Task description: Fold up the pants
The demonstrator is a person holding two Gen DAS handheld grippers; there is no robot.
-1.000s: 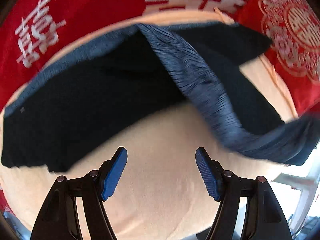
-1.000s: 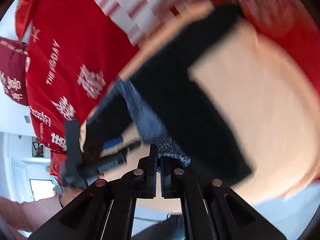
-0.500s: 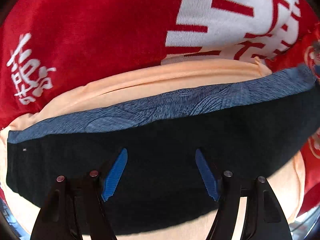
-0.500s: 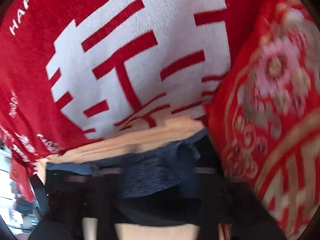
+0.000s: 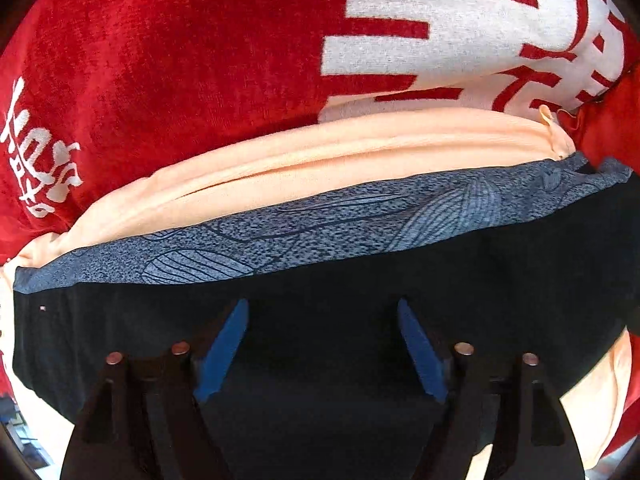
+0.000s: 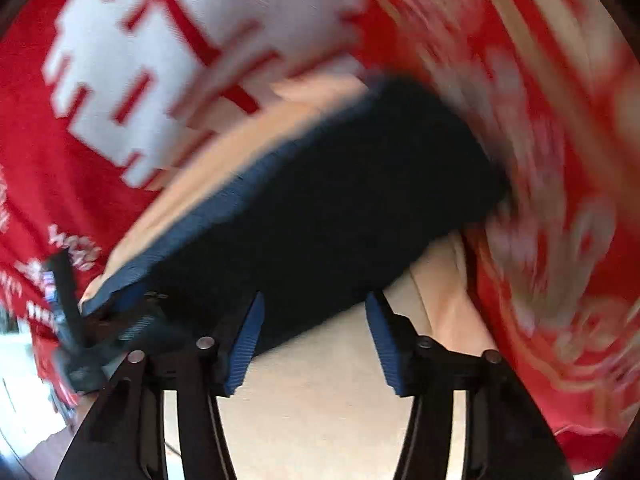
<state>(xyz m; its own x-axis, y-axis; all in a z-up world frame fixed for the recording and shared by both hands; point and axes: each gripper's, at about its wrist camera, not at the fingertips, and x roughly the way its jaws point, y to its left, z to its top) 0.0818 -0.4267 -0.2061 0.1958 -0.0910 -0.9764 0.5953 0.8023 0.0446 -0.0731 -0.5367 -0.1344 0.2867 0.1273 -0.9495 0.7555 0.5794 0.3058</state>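
The dark navy pants (image 5: 320, 320) lie folded flat on a peach sheet (image 5: 320, 152), with a grey-blue patterned band (image 5: 320, 232) along their far edge. My left gripper (image 5: 322, 308) is open and empty, its blue pads (image 5: 224, 344) low over the dark fabric. In the blurred right wrist view the folded pants (image 6: 340, 200) lie ahead. My right gripper (image 6: 314, 300) is open and empty at the pants' near edge. The left gripper (image 6: 76, 320) shows at the lower left of that view.
Red cushions with white characters (image 5: 200, 60) stand right behind the pants. A red cushion with a gold pattern (image 6: 560, 200) bounds the right side. The peach sheet (image 6: 320, 400) extends toward me in front of the pants.
My right gripper carried a pant part over onto the rest, opened and drew back. My left gripper moved forward over the pants and stayed open.
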